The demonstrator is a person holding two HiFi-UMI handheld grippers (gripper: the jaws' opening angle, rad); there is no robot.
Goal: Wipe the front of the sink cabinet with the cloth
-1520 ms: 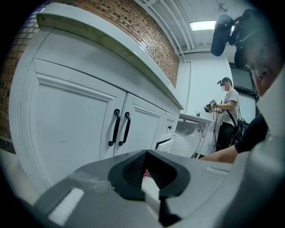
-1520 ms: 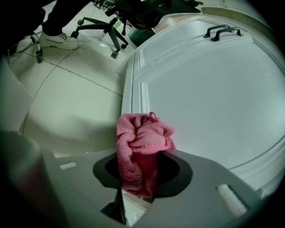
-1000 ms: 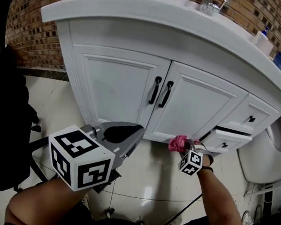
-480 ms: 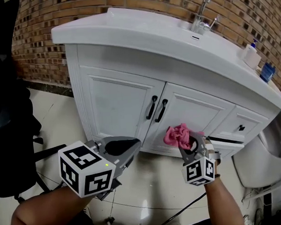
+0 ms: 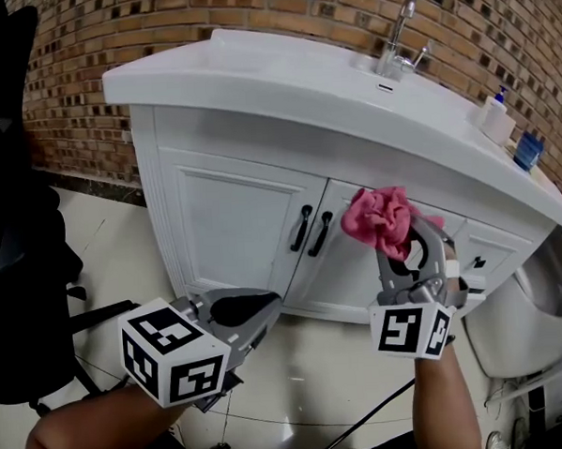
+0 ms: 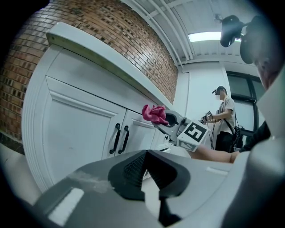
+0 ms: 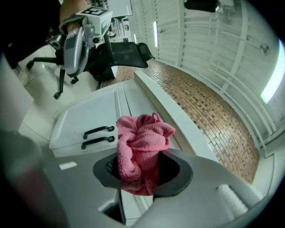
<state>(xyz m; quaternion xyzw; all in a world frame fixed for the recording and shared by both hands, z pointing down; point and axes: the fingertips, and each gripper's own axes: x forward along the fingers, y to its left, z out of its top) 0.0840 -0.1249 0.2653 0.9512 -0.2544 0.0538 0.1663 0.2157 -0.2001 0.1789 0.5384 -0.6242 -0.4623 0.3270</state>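
A bunched pink cloth sits in my right gripper, which is shut on it and held up in front of the white sink cabinet, just right of the two black door handles. In the right gripper view the cloth bulges out between the jaws, with the handles to its left. My left gripper hangs low before the left door, shut and empty. The left gripper view shows its jaws closed, with the cloth and the handles ahead.
A white countertop with a chrome tap overhangs the cabinet. A drawer at the right stands slightly pulled out. A black office chair is at the left. A person stands in the background.
My right gripper has risen with the cloth from the cabinet's bottom edge to the upper part of the right door. The left gripper has barely moved.
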